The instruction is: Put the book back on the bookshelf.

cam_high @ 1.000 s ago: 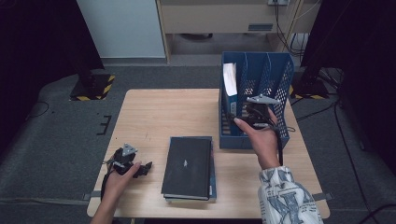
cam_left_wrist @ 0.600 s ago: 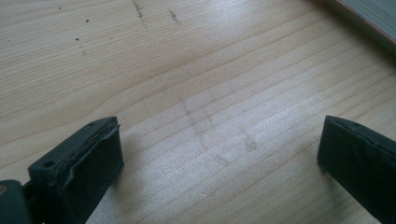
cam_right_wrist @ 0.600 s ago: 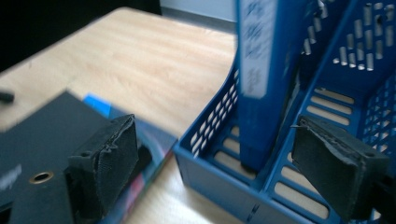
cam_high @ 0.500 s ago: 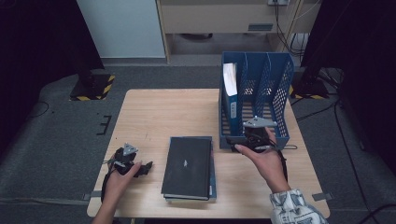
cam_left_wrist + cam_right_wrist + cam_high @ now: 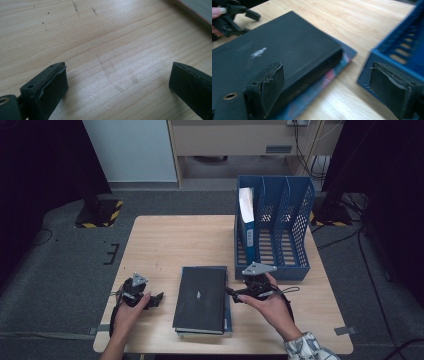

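A black hardcover book (image 5: 201, 297) lies flat at the table's front middle, on top of a thinner blue book (image 5: 228, 314). My right gripper (image 5: 234, 294) hovers just off the black book's right edge, between it and the blue file rack (image 5: 295, 270), jaws open and pointing left. In the right gripper view the black book (image 5: 274, 55) and the blue book (image 5: 332, 75) sit ahead of the open right gripper (image 5: 327, 80), with nothing touching the pads. My left gripper (image 5: 155, 299) rests left of the books; the left gripper (image 5: 117, 75) is open over bare wood.
The blue file rack holds an upright blue folder (image 5: 247, 220) with a white label in its left slot; the rack (image 5: 397, 47) is close on the right of my right gripper. The wooden table (image 5: 170, 245) has bare room at the back left. My left gripper (image 5: 234, 17) shows beyond the book.
My right gripper has come down and toward the front from the file rack, ending beside the black book's right edge. The left gripper has stayed where it was.
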A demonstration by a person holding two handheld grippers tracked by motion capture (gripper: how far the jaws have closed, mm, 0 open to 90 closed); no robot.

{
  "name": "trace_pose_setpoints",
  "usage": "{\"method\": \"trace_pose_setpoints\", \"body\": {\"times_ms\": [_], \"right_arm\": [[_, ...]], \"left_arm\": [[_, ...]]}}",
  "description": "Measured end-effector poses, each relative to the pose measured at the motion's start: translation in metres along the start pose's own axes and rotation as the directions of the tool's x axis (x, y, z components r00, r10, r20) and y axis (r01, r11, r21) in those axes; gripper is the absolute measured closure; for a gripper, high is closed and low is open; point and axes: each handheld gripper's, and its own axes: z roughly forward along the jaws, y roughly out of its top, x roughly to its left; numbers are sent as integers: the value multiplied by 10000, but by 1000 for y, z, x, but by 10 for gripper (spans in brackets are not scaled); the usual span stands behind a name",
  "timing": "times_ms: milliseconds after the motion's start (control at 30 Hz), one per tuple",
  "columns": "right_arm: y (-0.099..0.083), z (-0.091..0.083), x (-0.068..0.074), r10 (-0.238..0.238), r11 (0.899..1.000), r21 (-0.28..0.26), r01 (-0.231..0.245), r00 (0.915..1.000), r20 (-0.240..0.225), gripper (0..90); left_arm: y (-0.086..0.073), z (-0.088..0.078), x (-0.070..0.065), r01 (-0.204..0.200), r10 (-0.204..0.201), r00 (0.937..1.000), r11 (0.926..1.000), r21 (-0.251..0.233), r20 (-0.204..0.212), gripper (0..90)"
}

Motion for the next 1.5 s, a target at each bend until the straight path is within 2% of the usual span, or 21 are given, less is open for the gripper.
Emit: {"method": "trace_pose_setpoints", "body": {"times_ms": [133,200,267,333,467,567,633,667,833,900,967,1067,1133,1200,1333,1433,1467,1500], "right_arm": [[-6,9,9,-331,9992,196,335,9992,-230,158],[-11,10,14,-363,9989,286,371,9990,-269,157],[-14,8,16,-489,9984,277,494,9986,-192,157],[-17,6,18,-310,9993,215,316,9992,-264,150],[-21,4,19,-2,9998,175,9,9991,-420,137],[-24,6,23,-25,9994,347,45,9982,-597,126],[-25,7,26,13,9993,373,11,9978,-656,129],[-26,7,28,-79,9992,397,107,9975,-703,128],[-27,8,27,137,9991,406,-100,9957,-915,120],[-28,9,27,211,9989,430,-165,9937,-1101,113],[-29,11,28,317,9985,488,-258,9917,-1247,108],[-31,13,31,376,9981,535,-305,9899,-1370,101],[-31,13,33,355,9984,494,-288,9894,-1406,97],[-32,13,35,296,9986,484,-228,9890,-1449,92],[-32,14,38,228,9987,488,-151,9869,-1599,84],[-32,16,39,277,9987,469,-199,9848,-1713,82],[-31,17,39,290,9987,461,-213,9845,-1730,82],[-31,17,39,289,9987,457,-212,9840,-1759,81]], "left_arm": [[-2,-5,-1,339,-340,9990,9994,-52,-291,67],[-3,-12,-3,571,-582,9978,9977,-352,-321,78],[-1,-18,-5,460,-476,9986,9970,-628,-231,76],[-1,-21,-8,451,-457,9989,9958,-792,-62,76],[-2,-28,-13,420,-405,9990,9957,-824,205,85],[0,-36,-13,496,-482,9987,9947,-896,171,86],[4,-45,-16,218,-203,9996,9959,-883,186,87],[5,-47,-16,202,-184,9996,9957,-900,200,89],[14,-64,-23,54,31,9971,9937,-1122,756,97],[19,-70,-29,42,105,9933,9918,-1277,1148,97],[26,-72,-38,-223,396,9907,9910,-1317,1303,97],[34,-74,-52,-468,702,9834,9891,-1399,1674,96],[40,-72,-63,-715,942,9772,9899,-1226,1905,99],[42,-68,-70,-902,1087,9754,9906,-1028,1915,102],[44,-61,-79,-765,1006,9668,9910,-1096,2348,107],[45,-55,-91,-992,1216,9605,9900,-1001,2502,108],[46,-52,-95,-1094,1299,9567,9897,-920,2603,108],[47,-49,-98,-1200,1383,9559,9891,-853,2590,109]]}}
